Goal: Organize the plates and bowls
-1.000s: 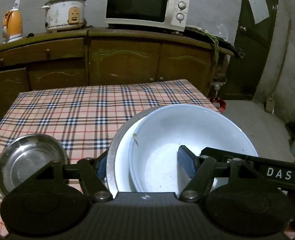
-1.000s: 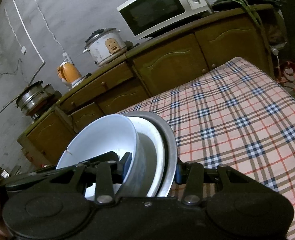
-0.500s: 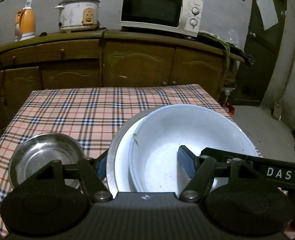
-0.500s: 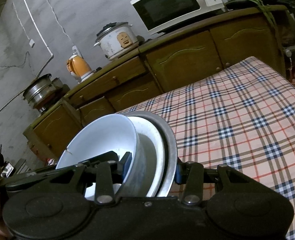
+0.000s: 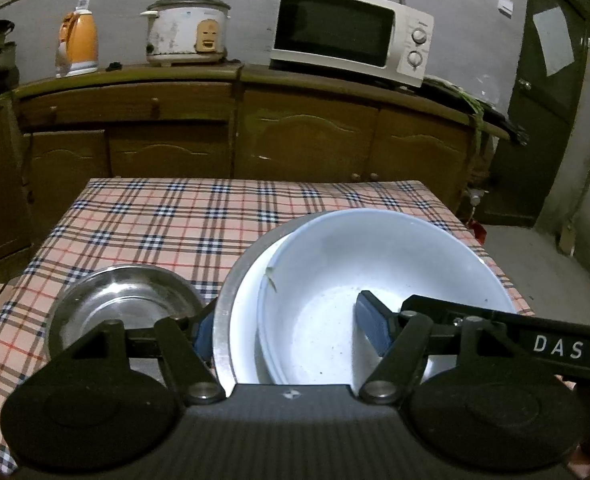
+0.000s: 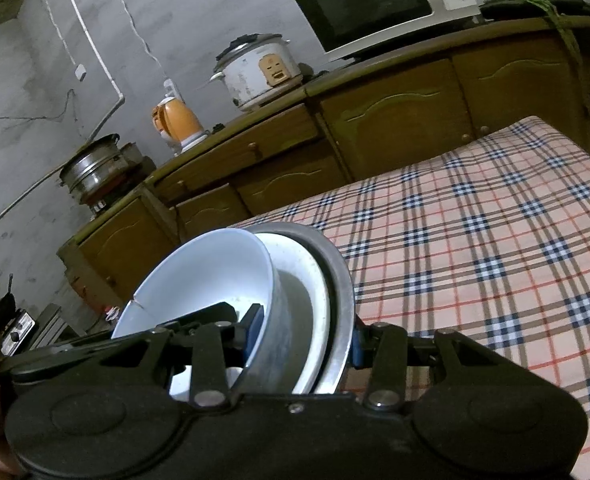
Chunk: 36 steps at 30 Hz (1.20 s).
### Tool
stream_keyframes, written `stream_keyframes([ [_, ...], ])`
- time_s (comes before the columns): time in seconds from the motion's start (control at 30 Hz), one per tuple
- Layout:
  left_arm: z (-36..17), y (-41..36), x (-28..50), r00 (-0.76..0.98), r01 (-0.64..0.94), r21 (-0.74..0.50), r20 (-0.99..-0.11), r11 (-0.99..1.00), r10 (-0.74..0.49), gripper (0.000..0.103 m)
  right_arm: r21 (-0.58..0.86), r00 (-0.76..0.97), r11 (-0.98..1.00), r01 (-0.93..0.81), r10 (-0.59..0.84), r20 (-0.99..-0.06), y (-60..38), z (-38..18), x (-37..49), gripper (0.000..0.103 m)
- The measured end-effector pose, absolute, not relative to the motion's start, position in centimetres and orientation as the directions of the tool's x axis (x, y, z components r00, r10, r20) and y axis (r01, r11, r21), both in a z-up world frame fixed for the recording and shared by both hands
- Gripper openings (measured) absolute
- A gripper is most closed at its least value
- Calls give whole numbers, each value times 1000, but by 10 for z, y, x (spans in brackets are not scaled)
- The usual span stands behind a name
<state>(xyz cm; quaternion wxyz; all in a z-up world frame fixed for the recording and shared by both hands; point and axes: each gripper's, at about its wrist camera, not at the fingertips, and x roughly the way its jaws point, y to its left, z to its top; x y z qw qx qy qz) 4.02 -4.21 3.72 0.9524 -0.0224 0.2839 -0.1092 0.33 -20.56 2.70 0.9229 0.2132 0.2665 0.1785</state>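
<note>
Both tongs clamp one nested stack — a white bowl (image 5: pixel 379 280) sitting in a white plate (image 5: pixel 247 320), which sits in a steel plate (image 5: pixel 225 304). The left tongs (image 5: pixel 291 330) grip its near edge, one pad inside the bowl and the other under the steel rim. The right tongs (image 6: pixel 307 332) pinch the opposite side the same way, inner pad against the bowl wall, outer pad behind the steel rim. The stack appears to be carried just above the surface (image 5: pixel 167 224), over its near right part, though whether its base is clear of the checked cloth is hidden.

A steel bowl (image 5: pixel 123 304) rests on the cloth just left of the stack, close behind the left tongs' outer finger.

The main risk, as I judge it, is slip between layers — each grip holds three loose, smooth pieces through thin rims, so a tilt or uneven pull from either hand could let the bowl slide inside the plate or the steel plate drop away. The right-wrist view already shows the stack canted. The bowl's rim also carries a chip or crack (image 6: pixel 135 301); hard squeezing there might worsen it. Swinging left could knock the steel bowl, and setting down too near the right edge risks a fall.
</note>
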Motion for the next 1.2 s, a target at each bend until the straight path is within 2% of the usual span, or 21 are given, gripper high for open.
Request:
stream_keyframes([
  [1.2,34,40,40,834,48,-131,-541,990,-112,72,469,722,818,-332,541,-432,-107,24,37,52],
])
